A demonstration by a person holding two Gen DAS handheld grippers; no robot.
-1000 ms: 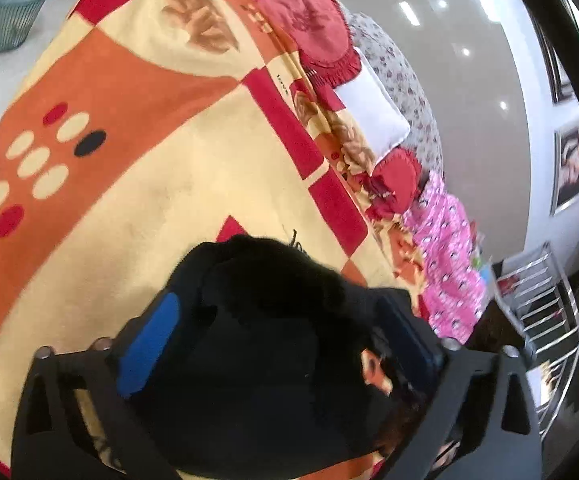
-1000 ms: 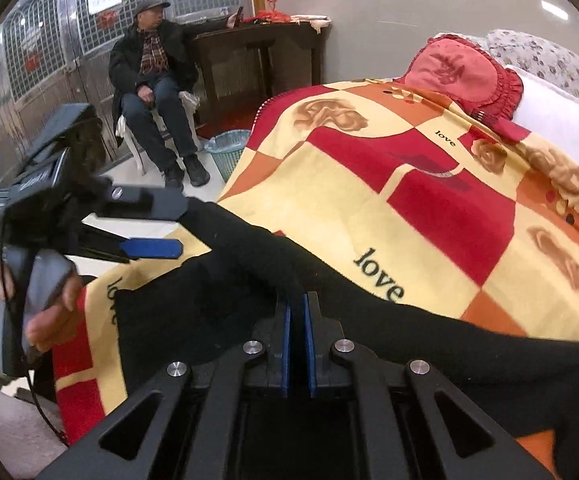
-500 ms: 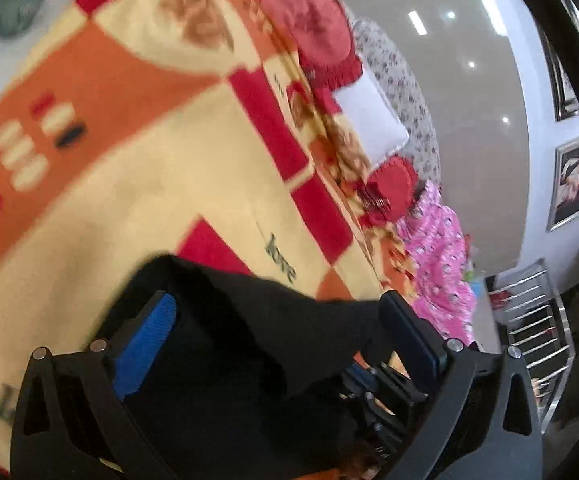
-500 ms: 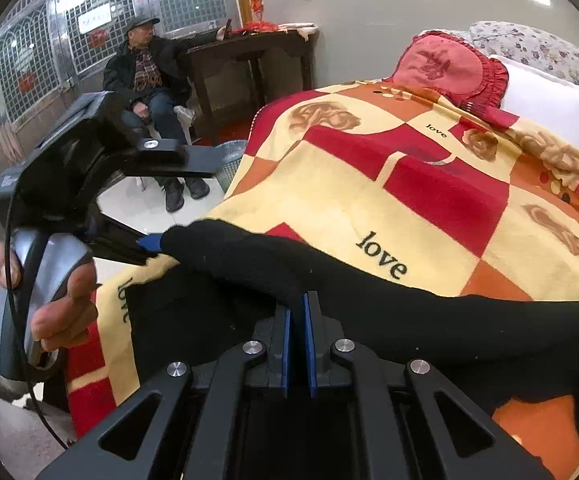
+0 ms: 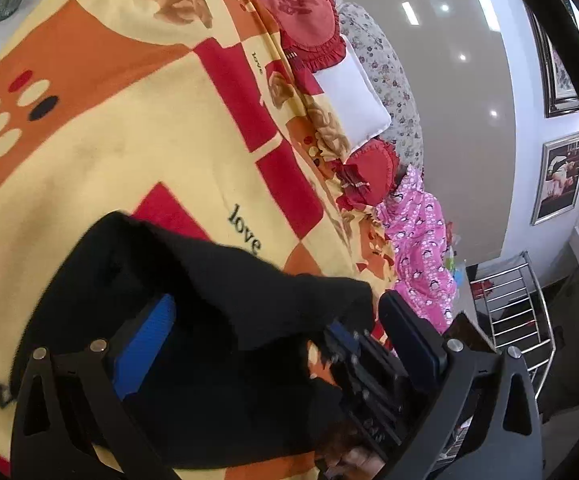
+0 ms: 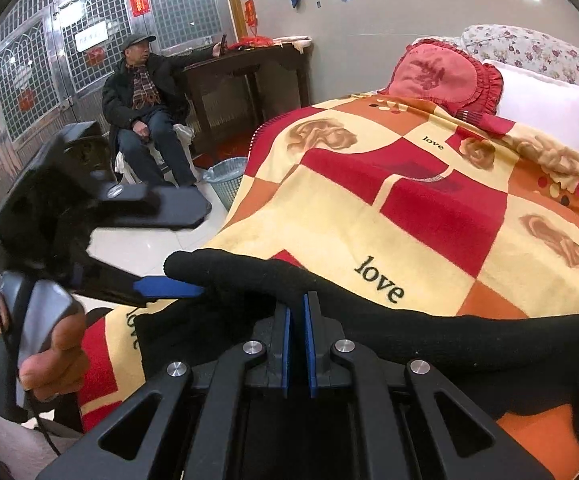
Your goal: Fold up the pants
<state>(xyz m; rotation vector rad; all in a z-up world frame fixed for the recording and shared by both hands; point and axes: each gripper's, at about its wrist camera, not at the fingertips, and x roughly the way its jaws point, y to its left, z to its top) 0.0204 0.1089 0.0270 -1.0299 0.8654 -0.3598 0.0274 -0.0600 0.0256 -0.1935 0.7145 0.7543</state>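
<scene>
A: One pair of black pants (image 6: 429, 328) on the bed's blanket (image 6: 409, 216), its folded edge lifted further than a second ago.

B: Right tongs (image 6: 297, 320) pinched shut on it?

A: Yes. Left tongs (image 5: 277, 320) spread wide, fabric draped between; more "love" lettering shows now.

B: Pillows?

A: Two red ones (image 5: 301, 20), one white (image 5: 353, 100).

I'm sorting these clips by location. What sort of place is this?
Most likely a bedroom in a home: a bed under a patterned blanket, pillows at its head, framed photos on the wall.
</scene>
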